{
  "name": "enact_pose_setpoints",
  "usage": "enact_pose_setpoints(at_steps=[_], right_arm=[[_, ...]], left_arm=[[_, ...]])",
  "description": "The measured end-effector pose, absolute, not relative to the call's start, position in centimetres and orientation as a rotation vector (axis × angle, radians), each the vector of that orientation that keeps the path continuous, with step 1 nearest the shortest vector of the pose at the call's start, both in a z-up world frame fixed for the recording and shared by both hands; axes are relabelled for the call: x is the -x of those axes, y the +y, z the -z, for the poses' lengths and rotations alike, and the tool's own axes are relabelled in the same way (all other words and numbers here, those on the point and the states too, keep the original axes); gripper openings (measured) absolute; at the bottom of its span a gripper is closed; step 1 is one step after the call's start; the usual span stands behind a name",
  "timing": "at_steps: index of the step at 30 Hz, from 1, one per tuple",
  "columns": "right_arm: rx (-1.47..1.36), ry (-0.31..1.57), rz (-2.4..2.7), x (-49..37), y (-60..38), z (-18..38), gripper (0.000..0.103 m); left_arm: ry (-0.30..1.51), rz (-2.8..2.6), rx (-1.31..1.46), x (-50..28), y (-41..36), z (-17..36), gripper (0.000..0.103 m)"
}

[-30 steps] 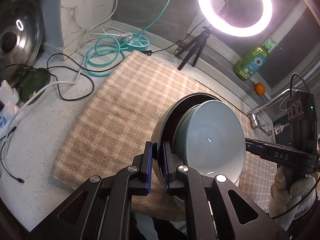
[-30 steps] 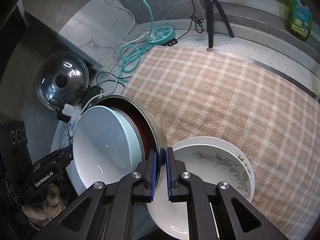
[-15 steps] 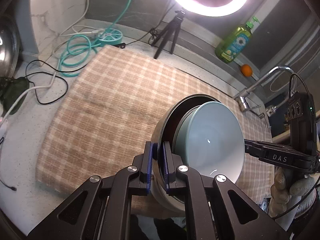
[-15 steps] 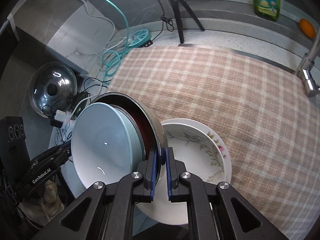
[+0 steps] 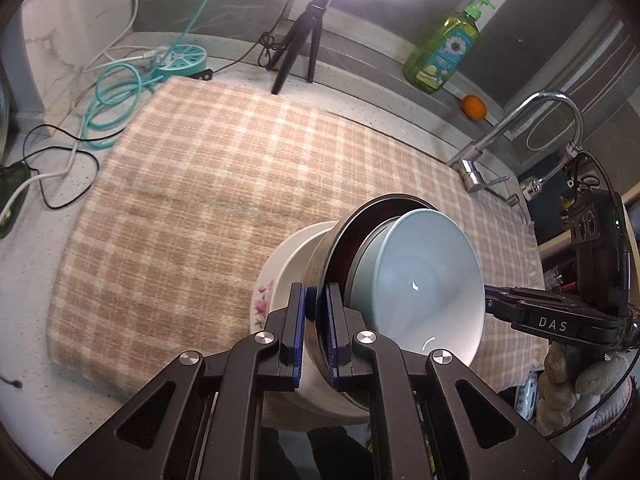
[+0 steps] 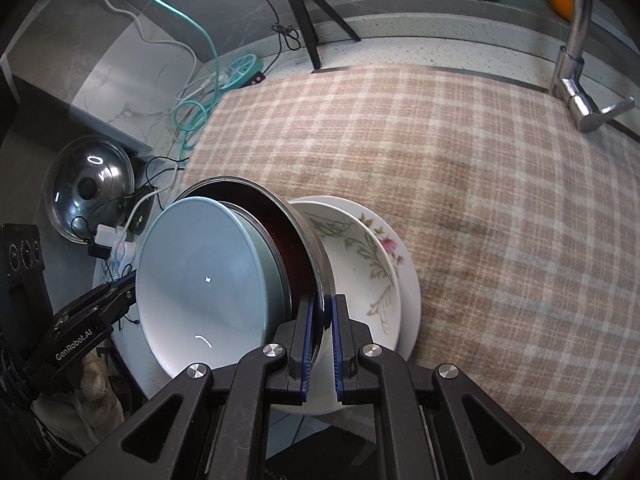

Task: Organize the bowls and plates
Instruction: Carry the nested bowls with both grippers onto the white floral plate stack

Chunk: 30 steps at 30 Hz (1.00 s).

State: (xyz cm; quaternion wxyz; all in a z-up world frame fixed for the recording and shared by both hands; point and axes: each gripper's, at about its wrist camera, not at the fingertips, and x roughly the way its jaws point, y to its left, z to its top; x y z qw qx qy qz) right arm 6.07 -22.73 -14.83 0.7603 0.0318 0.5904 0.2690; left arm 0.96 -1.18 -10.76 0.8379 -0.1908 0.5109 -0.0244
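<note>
Slippage is the main risk: the left gripper and the right gripper each pinch opposite edges of the steel bowl, held tilted above the floral plate on the checked cloth. The pale blue bowl nested inside looks loose and could slide out if the tilt grows. Readable markings are "DAS" on the right gripper's body and "GenRobot.AI" on the left's.
</note>
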Motion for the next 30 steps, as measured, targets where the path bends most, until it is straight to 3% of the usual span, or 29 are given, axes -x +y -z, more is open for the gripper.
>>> enact_pose_setpoints(at_steps=[30], right_arm=[[-0.098,1.334,-0.569,-5.6,-23.8,16.4,0.009]], left_arm=[[1.131,0.066,0.401,-2.3,-1.8,12.2,0.008]])
